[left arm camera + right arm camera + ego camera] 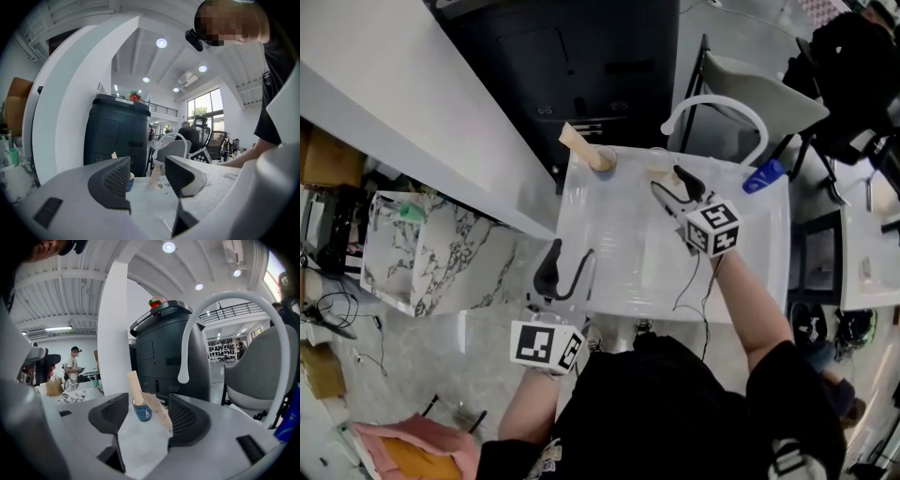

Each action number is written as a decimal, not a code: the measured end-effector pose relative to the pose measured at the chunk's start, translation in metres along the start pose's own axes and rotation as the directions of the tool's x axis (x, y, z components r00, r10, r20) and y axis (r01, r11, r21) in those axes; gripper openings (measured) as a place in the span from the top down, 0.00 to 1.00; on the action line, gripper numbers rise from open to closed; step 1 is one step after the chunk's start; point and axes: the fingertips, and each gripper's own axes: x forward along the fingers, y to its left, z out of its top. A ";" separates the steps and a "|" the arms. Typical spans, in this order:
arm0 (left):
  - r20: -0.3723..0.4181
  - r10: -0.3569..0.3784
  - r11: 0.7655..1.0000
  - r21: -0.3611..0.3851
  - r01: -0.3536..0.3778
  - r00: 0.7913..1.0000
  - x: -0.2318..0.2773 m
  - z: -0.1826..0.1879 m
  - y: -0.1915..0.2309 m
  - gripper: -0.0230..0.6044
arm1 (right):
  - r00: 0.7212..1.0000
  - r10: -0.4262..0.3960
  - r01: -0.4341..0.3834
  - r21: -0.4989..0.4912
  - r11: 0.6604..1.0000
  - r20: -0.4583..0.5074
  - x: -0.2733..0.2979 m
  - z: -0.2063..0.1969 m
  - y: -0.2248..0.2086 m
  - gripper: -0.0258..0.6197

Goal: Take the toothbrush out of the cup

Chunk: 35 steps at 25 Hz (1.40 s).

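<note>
right tongs agape, toothbrush between tips, cup beyond

Black shirt; left gripper, right gripper white, black-jawed.

The counter is finished in smooth, glossy white. The cup is glazed blue. The toothbrush is seen as matt, tan and wood-like.

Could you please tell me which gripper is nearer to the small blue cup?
Right. The right gripper is open a short way right of the small blue cup; the left gripper hangs at the white table's near edge.
</note>
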 end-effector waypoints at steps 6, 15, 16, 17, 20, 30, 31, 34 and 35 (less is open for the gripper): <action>-0.030 0.029 1.000 -0.004 -0.029 0.999 0.003 -0.007 0.005 0.62 | 0.998 0.038 -0.041 -0.058 0.997 -0.060 0.026 -0.017 -0.011 0.56; -0.059 0.075 0.997 -0.014 -0.076 0.995 0.001 -0.020 0.010 0.62 | 0.983 0.073 -0.097 -0.141 0.985 -0.166 0.052 -0.048 -0.022 0.57; -0.061 0.079 0.997 -0.016 -0.080 0.995 0.000 -0.021 0.011 0.62 | 0.982 0.076 -0.102 -0.145 0.984 -0.173 0.054 -0.050 -0.023 0.57; -0.062 0.083 0.996 -0.017 -0.084 0.995 0.000 -0.022 0.011 0.62 | 0.981 0.079 -0.106 -0.149 0.983 -0.179 0.056 -0.053 -0.024 0.57; -0.066 0.096 0.995 -0.021 -0.097 0.993 -0.002 -0.027 0.014 0.62 | 0.978 0.079 -0.110 -0.158 0.981 -0.191 0.062 -0.060 -0.027 0.59; -0.080 0.121 0.991 -0.039 -0.124 0.989 -0.005 -0.034 0.021 0.62 | 0.978 0.066 -0.102 -0.176 0.979 -0.199 0.073 -0.066 -0.031 0.71; -0.079 0.122 0.991 -0.040 -0.125 0.989 -0.005 -0.034 0.022 0.62 | 0.978 0.063 -0.099 -0.178 0.979 -0.199 0.074 -0.066 -0.031 0.72; -0.077 0.124 0.991 -0.043 -0.128 0.989 -0.005 -0.034 0.024 0.62 | 0.981 0.049 -0.086 -0.193 0.977 -0.188 0.075 -0.064 -0.032 0.82; -0.076 0.125 0.991 -0.044 -0.128 0.989 -0.005 -0.035 0.024 0.62 | 0.982 0.043 -0.080 -0.200 0.977 -0.183 0.075 -0.062 -0.032 0.85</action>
